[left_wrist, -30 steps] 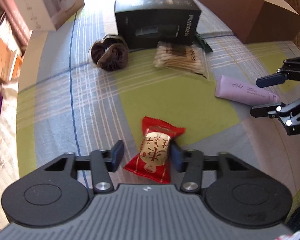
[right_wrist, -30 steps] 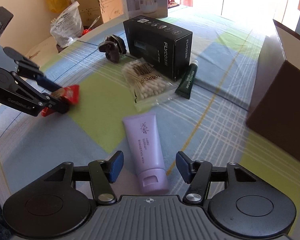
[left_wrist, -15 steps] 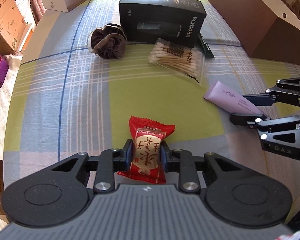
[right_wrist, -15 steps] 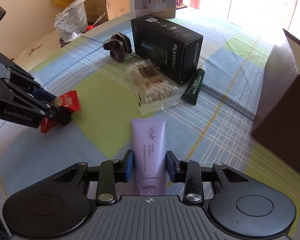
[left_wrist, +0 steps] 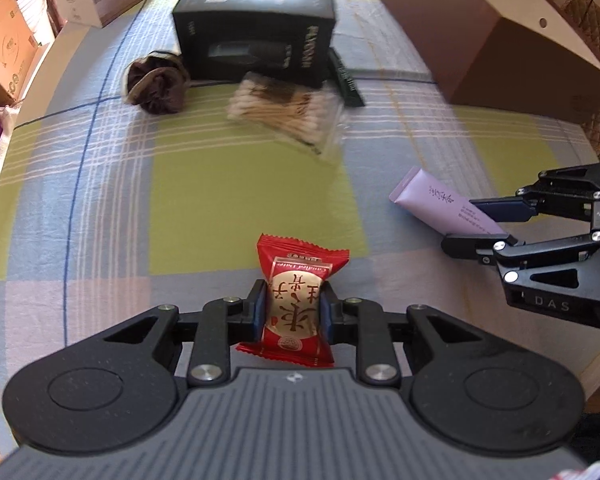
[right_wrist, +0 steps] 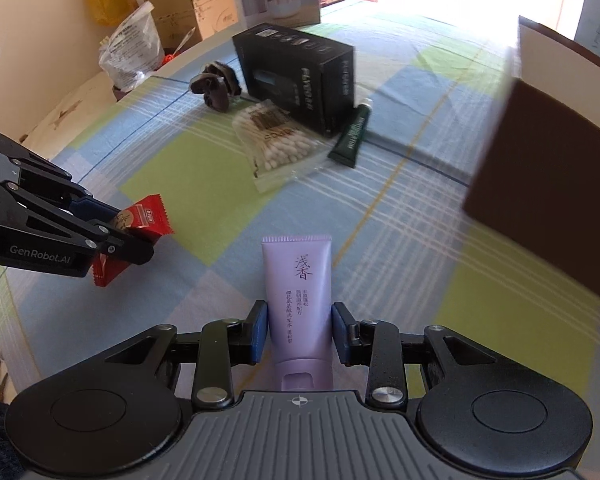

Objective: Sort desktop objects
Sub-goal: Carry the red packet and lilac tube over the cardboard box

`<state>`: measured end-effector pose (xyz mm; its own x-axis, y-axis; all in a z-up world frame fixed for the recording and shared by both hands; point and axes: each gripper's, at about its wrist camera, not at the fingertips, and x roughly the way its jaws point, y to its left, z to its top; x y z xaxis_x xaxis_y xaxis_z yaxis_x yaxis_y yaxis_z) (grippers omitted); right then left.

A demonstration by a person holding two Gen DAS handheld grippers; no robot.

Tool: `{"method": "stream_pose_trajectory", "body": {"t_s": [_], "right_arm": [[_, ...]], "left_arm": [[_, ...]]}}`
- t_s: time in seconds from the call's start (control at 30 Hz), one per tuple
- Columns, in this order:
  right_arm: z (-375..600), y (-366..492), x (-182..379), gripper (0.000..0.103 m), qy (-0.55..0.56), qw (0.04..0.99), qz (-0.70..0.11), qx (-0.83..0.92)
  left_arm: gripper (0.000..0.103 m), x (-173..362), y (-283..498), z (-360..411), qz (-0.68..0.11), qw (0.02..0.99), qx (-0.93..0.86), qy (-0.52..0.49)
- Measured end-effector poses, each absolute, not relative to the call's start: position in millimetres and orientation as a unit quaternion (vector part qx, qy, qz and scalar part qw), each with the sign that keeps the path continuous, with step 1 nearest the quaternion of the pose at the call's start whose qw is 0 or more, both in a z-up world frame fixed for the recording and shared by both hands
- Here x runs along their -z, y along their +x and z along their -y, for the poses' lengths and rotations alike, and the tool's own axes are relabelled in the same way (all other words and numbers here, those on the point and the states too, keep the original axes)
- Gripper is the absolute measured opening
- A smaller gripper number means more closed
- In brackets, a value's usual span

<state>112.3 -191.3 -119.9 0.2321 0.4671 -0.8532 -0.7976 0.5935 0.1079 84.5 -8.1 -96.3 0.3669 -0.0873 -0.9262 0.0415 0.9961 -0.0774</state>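
Fingers of the left gripper (left_wrist: 293,307) press both sides of a red foil-wrapped candy packet with a gold label (left_wrist: 297,304), holding it clear of the plaid cloth in blue, green and white (left_wrist: 204,200). To its right, the right gripper (right_wrist: 300,332) clamps a lilac plastic squeeze tube (right_wrist: 298,296) near its cap end, the crimped end pointing forward. Further back on the cloth lie a clear bag of cotton swabs (left_wrist: 288,114), a dark brown fabric scrunchie (left_wrist: 156,88), a black rectangular carton with white lettering (left_wrist: 256,46) and a slim dark green tube (right_wrist: 351,138) just beside that carton. A large brown cardboard box (left_wrist: 488,36) stands at the far right.
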Motion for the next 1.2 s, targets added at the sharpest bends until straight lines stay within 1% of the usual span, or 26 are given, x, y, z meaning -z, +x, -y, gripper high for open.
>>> {"method": "stream_pose_trajectory", "body": {"t_s": [0.27,0.6,0.9,1.2], "right_arm": [[248,120,89,0.031,-0.139,0.793,-0.453,-0.383],[325,144,38,0.031,-0.071,0.843,-0.415,-0.334],[384,195,-7,0.031,-0.038,0.883,-0.369,-0.286],[412,268,-26,0.031,-0.02,0.904,-0.344,-0.253]], "left_arm": [[0.021,59,97,60,-0.524,0.849,0.074,-0.006],[0.021,23,129,127,-0.476,0.871,0.123,0.015],[0.021,-5,179,170,-0.438,0.888,0.135,0.028],[0.021,-11,250,206,-0.435,0.89,0.133,0.041]]}}
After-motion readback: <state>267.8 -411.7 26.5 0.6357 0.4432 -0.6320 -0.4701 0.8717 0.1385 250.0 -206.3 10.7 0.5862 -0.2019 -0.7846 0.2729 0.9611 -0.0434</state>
